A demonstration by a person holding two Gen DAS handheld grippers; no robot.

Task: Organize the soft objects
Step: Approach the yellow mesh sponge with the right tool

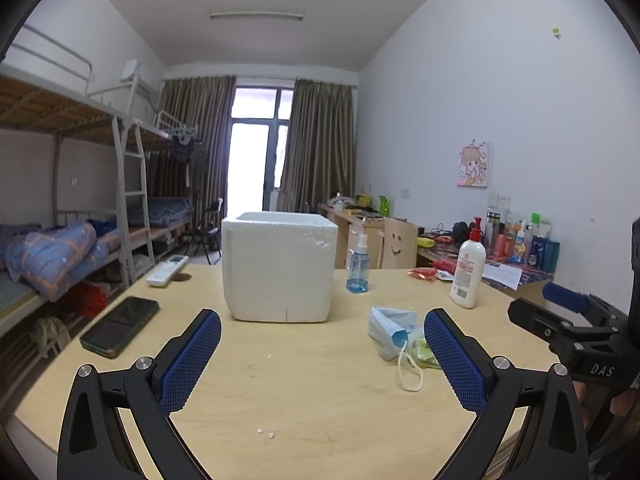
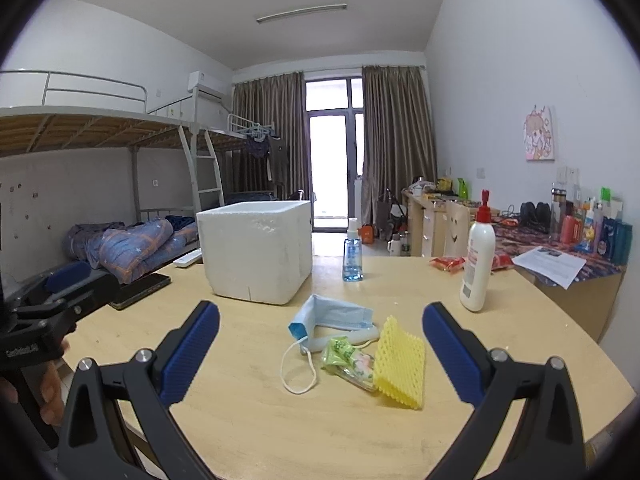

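Wooden table (image 2: 500, 320); both claws spread wide, empty. Right gripper (image 2: 320, 354) hovers over soft pile: blue face mask (image 2: 340, 314), green packet (image 2: 348, 358), yellow foam net (image 2: 400, 364), long axis running away from camera. Left gripper (image 1: 322, 360) faces foam box (image 1: 278, 266). Judged: nothing gathered yet; next, lower, pinch one item.

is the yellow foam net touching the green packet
Touching: the right wrist view shows the yellow foam net pressed against the green packet, no gap.

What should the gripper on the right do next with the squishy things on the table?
Probably ease the right hand-held gripper down onto the yellow foam net. Its jaws are open and empty, the net lies nearest, and the white foam box behind looks ready.
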